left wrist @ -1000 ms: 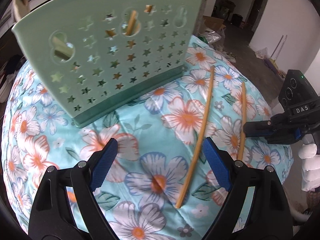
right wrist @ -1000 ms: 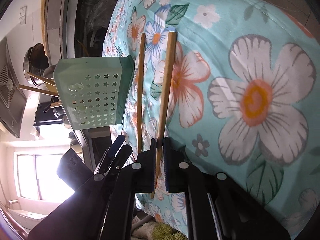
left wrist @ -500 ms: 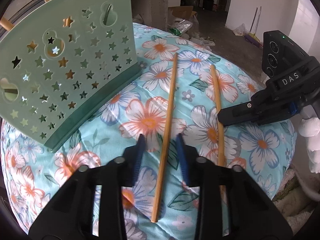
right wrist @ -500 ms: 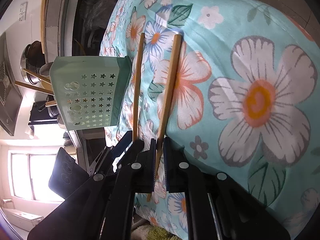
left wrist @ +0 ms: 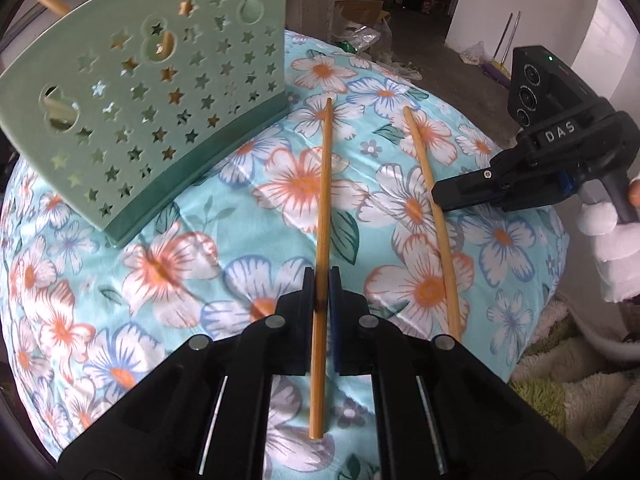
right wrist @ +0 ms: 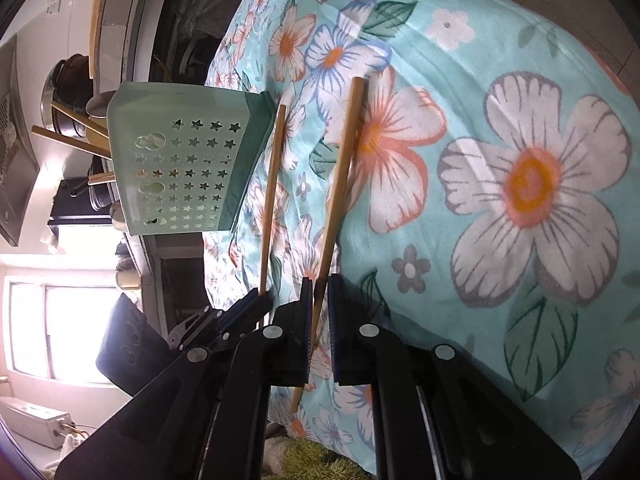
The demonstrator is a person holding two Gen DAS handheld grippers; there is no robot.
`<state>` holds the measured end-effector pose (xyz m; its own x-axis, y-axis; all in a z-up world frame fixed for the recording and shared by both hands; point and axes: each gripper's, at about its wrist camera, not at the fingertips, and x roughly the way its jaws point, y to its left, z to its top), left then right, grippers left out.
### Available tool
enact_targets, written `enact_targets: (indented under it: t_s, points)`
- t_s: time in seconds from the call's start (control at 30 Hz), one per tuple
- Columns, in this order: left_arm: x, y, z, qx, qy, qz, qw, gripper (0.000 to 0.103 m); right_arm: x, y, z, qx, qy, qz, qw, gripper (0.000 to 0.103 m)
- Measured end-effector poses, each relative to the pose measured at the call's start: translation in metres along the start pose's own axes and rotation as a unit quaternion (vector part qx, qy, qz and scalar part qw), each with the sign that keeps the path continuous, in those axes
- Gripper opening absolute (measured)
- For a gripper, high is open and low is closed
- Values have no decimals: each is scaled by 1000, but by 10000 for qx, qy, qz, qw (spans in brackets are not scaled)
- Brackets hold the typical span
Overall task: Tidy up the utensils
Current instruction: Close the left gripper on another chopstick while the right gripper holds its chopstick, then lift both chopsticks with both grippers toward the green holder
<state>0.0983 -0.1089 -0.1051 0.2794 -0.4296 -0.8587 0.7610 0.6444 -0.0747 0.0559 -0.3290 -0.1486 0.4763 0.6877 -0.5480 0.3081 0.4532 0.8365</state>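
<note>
Left wrist view: left gripper [left wrist: 322,288] has its jaws closing on the near chopstick [left wrist: 323,200], the stick sitting between the pads low on its length; butt end pokes out toward 6 o'clock. Risk, imo: grip is far from mid-length, so the long end toward 12 could droop or swing on lift. The floral cloth [left wrist: 200,220] is soft and may snag the tip. Green holder [left wrist: 152,92] stands at 10 o'clock, tilted, near the stick's tip; a swing could knock it. Second chopstick [left wrist: 428,208] lies at 2 o'clock, w/ the right gripper [left wrist: 440,200] on it. Sticks are just beside each other, so the two tools could collide. Open room: cloth at 8 o'clock is bare; the cloth's edge drops off at 4 o'clock.

Right wrist view: right gripper [right wrist: 320,292] jaws are together, clamped on its chopstick [right wrist: 340,180], also low down. Other stick [right wrist: 272,200] at 11 o'clock runs close alongside; left gripper [right wrist: 244,308] at 9 o'clock nearly touches. Holder [right wrist: 180,168] at 10 o'clock. Clear cloth [right wrist: 520,180] from 1 to 4 o'clock.
</note>
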Motion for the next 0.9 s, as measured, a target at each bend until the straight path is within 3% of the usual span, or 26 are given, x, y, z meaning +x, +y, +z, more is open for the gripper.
enact_targets:
  t_s: [0.03, 0.13, 0.27, 0.7, 0.9]
  points:
    - [-1, 2, 1, -72, -12, -49, 10000, 9, 0, 2, 0, -30, 0, -15, 10000, 10]
    - [-3, 6, 7, -208, -101, -180, 9996, 18, -2, 7, 3, -100, -73, -11, 9999, 28]
    - [1, 8, 22, -269, -178, -287, 9991, 20, -6, 10, 10, -107, -242, -94, 9996, 31]
    - [51, 11, 72, -446, 48, -391, 9982, 20, -4, -9, 42, 365, -608, 70, 9975, 30]
    - [61, 6, 83, -466, 28, -289, 9985, 19, 1, -11, 47, 484, -671, 106, 9965, 18]
